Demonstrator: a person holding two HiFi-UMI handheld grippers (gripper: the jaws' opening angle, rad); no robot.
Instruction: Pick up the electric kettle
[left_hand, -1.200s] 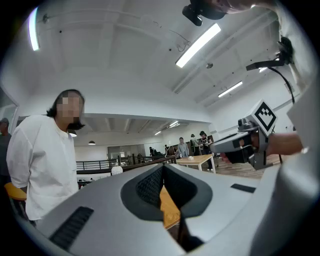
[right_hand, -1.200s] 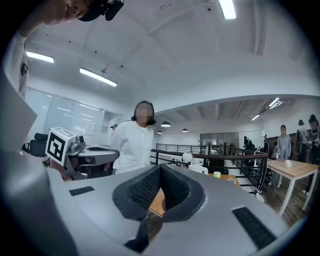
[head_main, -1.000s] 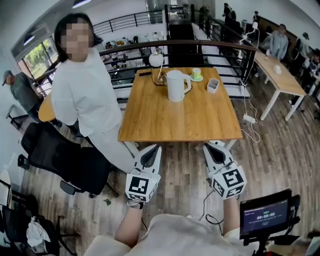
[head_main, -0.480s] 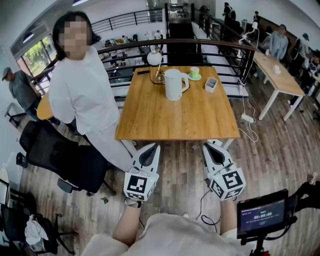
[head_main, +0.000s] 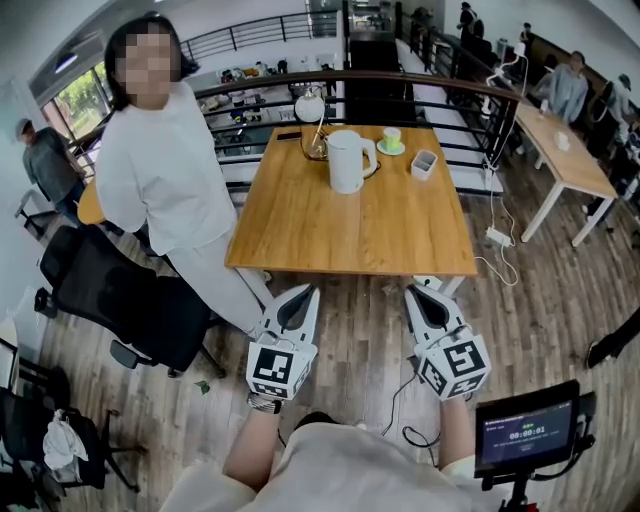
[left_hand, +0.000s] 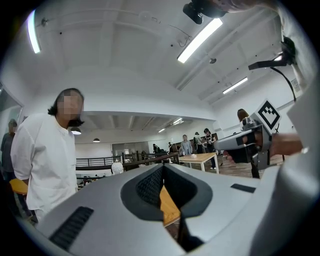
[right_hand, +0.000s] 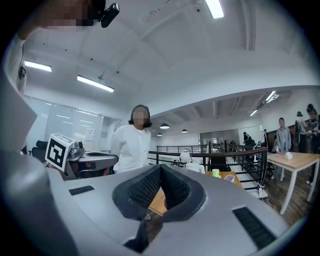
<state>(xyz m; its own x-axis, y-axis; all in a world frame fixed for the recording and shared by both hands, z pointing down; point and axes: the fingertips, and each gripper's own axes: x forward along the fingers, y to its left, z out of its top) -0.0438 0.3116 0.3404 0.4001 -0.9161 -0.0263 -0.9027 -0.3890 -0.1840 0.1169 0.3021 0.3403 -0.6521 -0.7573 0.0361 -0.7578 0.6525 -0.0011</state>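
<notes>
The white electric kettle (head_main: 348, 160) stands upright on the far half of the wooden table (head_main: 350, 235), handle to the right. It also shows small and far off in the right gripper view (right_hand: 194, 167). My left gripper (head_main: 303, 292) and right gripper (head_main: 420, 290) are side by side just short of the table's near edge, pointing level toward it, well away from the kettle. Both are shut with nothing between their pads. In the left gripper view the shut jaws (left_hand: 162, 167) hide the kettle, and only a sliver of tabletop (left_hand: 168, 207) shows.
A person in white (head_main: 160, 180) stands at the table's left side beside a black office chair (head_main: 130, 310). Near the kettle are a globe lamp (head_main: 310, 105), a green cup (head_main: 391, 143) and a small white box (head_main: 425, 165). A railing (head_main: 420, 88) runs behind; a screen (head_main: 527, 435) stands at lower right.
The whole view has shifted a little as I move. Both grippers stay shut, side by side before the table. The kettle has not moved on the table.
</notes>
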